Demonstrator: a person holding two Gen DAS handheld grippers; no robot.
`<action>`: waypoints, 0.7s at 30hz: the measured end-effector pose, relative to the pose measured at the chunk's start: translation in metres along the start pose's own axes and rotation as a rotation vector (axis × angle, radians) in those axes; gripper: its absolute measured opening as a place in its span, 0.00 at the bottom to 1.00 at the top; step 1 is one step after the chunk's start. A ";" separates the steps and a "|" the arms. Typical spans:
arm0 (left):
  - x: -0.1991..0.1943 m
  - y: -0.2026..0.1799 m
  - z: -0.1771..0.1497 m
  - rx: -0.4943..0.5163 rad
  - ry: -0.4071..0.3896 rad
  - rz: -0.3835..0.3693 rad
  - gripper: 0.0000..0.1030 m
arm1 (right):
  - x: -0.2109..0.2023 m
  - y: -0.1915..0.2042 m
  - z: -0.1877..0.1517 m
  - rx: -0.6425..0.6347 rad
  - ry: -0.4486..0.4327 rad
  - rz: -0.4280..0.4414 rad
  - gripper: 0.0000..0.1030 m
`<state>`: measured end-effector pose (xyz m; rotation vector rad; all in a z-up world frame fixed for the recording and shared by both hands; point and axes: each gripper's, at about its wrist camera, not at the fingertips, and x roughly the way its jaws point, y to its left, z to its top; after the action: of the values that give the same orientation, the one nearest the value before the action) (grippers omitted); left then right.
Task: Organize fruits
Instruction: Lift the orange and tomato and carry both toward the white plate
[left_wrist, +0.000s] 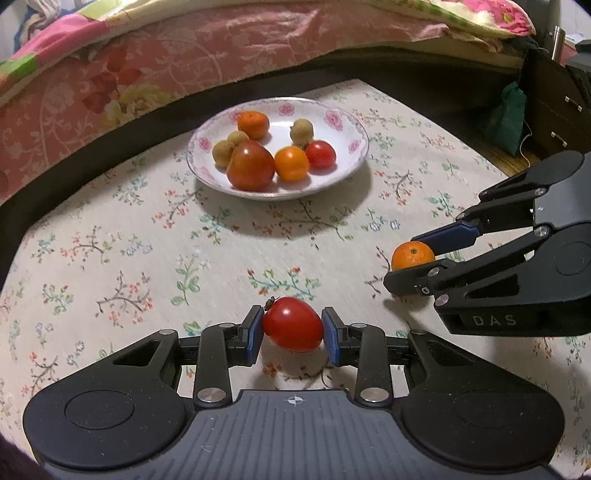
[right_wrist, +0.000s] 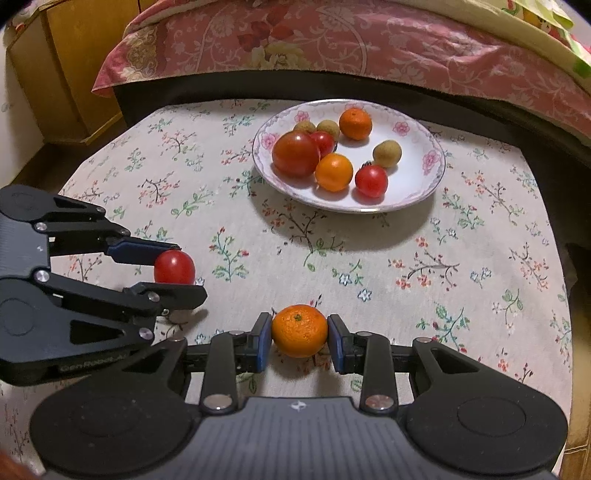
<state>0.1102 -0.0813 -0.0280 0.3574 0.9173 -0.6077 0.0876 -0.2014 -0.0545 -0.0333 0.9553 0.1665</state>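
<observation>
**Both hand-held grippers gripping fruit, plate part-filled**

Left hand-held gripper (left_wrist: 293, 329) is clamped on a red tomato (left_wrist: 292, 324), blue pads (left_wrist: 255, 331) pressed to both sides, low over the surface (left_wrist: 110, 258) w/ floral cloth. A small fly (left_wrist: 269, 302) sits at the tomato's top left, by the pad tip. In the right wrist view the same tomato (right_wrist: 174, 266) shows between the left gripper's fingers, at the left of the frame.

Right hand-held gripper (right_wrist: 299, 332) is closed on a mandarin (right_wrist: 299, 330), pads touching it both sides; also near the surface. From the left wrist view that mandarin (left_wrist: 413, 254) sits between the fingers at right.

Farther back, a white plate (right_wrist: 424, 184) w/ pink flower rim holds a large tomato (right_wrist: 295, 153), two small tomatoes, e.g. (right_wrist: 371, 180), an orange cherry tomato or similar (right_wrist: 333, 171), another mandarin (right_wrist: 355, 123) and three brownish longans, e.g. (right_wrist: 386, 154). Plate is well apart from both grippers. Behind it, a bed (right_wrist: 332, 44) w/ pink floral cover.
</observation>
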 end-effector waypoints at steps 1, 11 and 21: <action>-0.001 0.001 0.002 -0.001 -0.005 0.003 0.41 | 0.000 0.000 0.002 -0.002 -0.005 -0.002 0.31; -0.006 0.007 0.023 -0.005 -0.061 0.032 0.41 | -0.003 -0.001 0.019 0.005 -0.051 -0.017 0.32; -0.001 0.014 0.047 -0.009 -0.113 0.049 0.41 | -0.003 -0.014 0.044 0.020 -0.098 -0.039 0.32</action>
<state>0.1484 -0.0952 0.0003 0.3330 0.8013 -0.5729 0.1232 -0.2109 -0.0273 -0.0250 0.8579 0.1219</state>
